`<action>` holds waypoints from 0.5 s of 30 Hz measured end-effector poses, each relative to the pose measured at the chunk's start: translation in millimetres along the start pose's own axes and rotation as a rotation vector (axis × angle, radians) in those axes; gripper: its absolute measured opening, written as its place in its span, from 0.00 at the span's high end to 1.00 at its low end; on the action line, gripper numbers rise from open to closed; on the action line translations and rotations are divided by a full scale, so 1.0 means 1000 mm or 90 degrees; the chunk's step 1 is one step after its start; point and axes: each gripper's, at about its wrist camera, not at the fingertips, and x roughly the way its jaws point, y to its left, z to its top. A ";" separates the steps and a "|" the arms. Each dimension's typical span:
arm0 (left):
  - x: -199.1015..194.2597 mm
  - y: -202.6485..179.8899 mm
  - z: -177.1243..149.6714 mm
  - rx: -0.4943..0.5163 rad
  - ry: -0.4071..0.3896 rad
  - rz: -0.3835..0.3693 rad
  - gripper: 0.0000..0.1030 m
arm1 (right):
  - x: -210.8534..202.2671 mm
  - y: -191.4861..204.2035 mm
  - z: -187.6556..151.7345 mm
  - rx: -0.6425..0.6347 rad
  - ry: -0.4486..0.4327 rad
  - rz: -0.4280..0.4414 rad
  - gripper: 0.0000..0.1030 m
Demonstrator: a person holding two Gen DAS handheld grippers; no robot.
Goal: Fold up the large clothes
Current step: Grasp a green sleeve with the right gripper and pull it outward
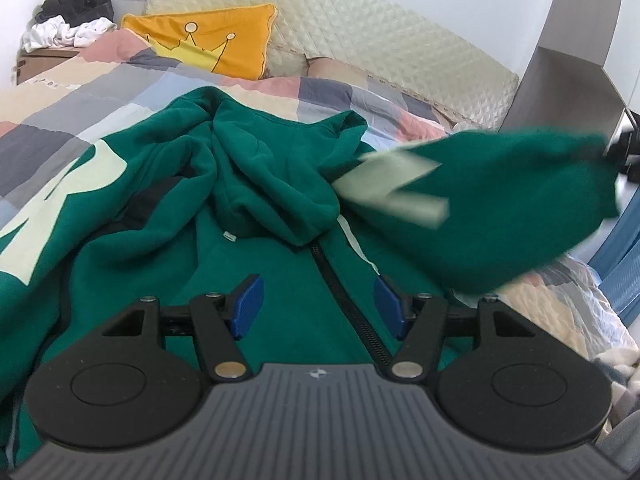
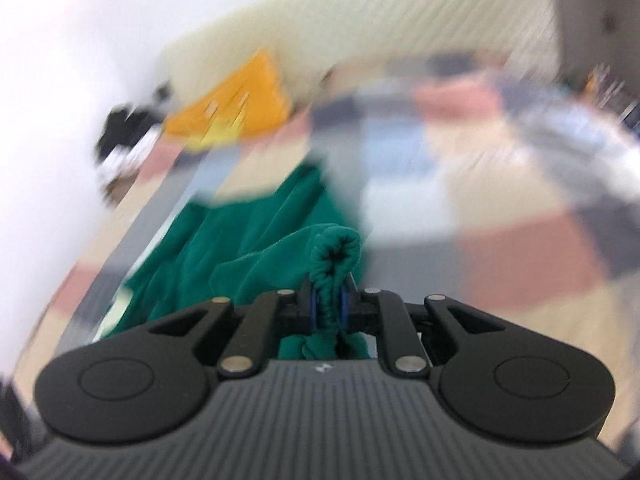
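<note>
Right wrist view: right gripper (image 2: 329,306) clamped on green hoodie's (image 1: 256,216) ribbed cuff (image 2: 338,250), sleeve lifted; left gripper (image 1: 318,306) fingers apart over zipper (image 1: 344,300), patchwork bedspread (image 1: 100,80) beneath.

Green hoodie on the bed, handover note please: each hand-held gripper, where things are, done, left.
Left hand-held gripper: open, empty, hovering over the zipper on the hoodie's front.
Right hand-held gripper: shut on a bunched green cuff, lifted off the bed; that view is blurred.
Green hoodie: spread zipper-up on the patchwork quilt, hood crumpled at the top. Right sleeve is in the air; the other sleeve lies out flat at the left.
Done: one sleeve picked up.
Left: probably lay that sleeve across the chest, fold the other in, flatten the hood, fold the body.
</note>
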 end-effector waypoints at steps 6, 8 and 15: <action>0.018 -0.003 0.002 -0.012 0.018 0.000 0.35 | 0.002 -0.066 0.094 0.000 -0.103 -0.156 0.87; 0.022 -0.003 0.002 -0.011 0.024 0.005 0.35 | 0.007 -0.084 0.120 -0.006 -0.135 -0.209 0.87; 0.038 -0.002 0.010 -0.032 0.030 0.009 0.35 | 0.004 -0.150 0.197 0.039 -0.206 -0.325 0.88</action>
